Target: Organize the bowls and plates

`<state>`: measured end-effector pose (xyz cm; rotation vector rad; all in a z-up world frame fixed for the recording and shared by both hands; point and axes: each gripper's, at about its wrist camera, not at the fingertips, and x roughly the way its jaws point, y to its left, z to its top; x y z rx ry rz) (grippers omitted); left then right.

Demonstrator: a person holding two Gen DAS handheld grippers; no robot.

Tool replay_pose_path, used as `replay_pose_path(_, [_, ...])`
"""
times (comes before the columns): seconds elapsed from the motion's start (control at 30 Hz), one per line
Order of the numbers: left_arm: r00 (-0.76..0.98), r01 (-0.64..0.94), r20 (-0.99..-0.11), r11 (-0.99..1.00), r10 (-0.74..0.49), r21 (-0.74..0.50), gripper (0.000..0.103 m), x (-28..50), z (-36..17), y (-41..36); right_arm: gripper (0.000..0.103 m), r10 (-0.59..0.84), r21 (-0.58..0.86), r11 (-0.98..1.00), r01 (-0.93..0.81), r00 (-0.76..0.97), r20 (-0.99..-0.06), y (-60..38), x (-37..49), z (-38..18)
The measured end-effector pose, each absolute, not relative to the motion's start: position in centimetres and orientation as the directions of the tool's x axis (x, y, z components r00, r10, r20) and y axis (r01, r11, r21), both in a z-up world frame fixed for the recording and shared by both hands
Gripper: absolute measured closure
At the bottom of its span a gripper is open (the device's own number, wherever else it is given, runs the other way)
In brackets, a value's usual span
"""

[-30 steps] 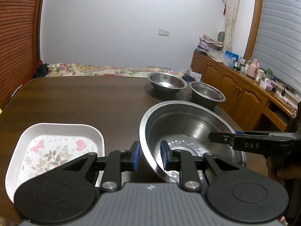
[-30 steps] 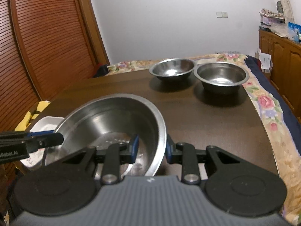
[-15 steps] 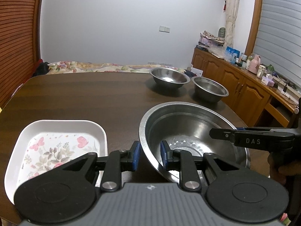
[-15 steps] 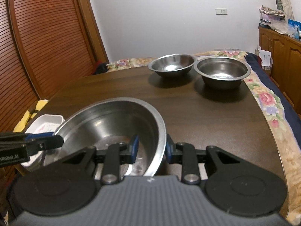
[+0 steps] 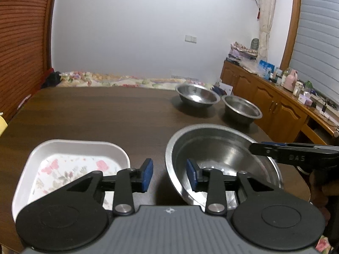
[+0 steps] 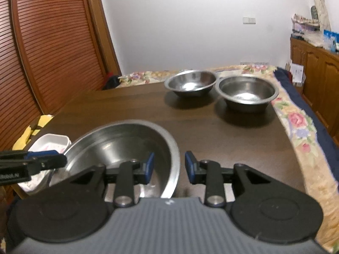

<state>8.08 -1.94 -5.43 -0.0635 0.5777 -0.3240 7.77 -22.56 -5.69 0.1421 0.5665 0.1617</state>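
Note:
A large steel bowl [image 5: 222, 148] sits on the dark wooden table [image 5: 106, 114] near its front edge; it also shows in the right wrist view [image 6: 127, 141]. My left gripper [image 5: 169, 174] is open, its jaws straddling the bowl's left rim with gaps on both sides. My right gripper [image 6: 169, 167] is open, its jaws straddling the bowl's right rim. A white square plate [image 5: 70, 160] with a flower print lies left of the bowl. Two smaller steel bowls [image 5: 197, 95] [image 5: 241, 108] stand side by side at the far right of the table.
A wooden sideboard [image 5: 281, 108] with bottles and clutter runs along the right wall. A slatted wooden door [image 6: 48, 48] stands at the left. A flowered cloth [image 6: 296, 122] hangs past the table's right edge.
Both grippers have opened and let go of the large bowl's rim. The bowl now rests lower, on the table. Both views have pulled back slightly.

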Motion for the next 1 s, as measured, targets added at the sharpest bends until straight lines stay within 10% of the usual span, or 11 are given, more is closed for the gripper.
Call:
replay_pose_path(0.47, [0.824,0.357,-0.455,0.933,-0.339,-0.047,0.055,13.7,1.2,-4.5,0.055,0.138,0.055,0.990,-0.127,0.897,-0.420,-28.1,10.6,5.1])
replay_pose_path(1.0, [0.709,0.444,-0.578,0.893,-0.404,-0.079,0.054,26.4,0.1,-8.6,0.056,0.209,0.083,0.977,-0.199,0.776,-0.595,-28.2,24.5,0.9])
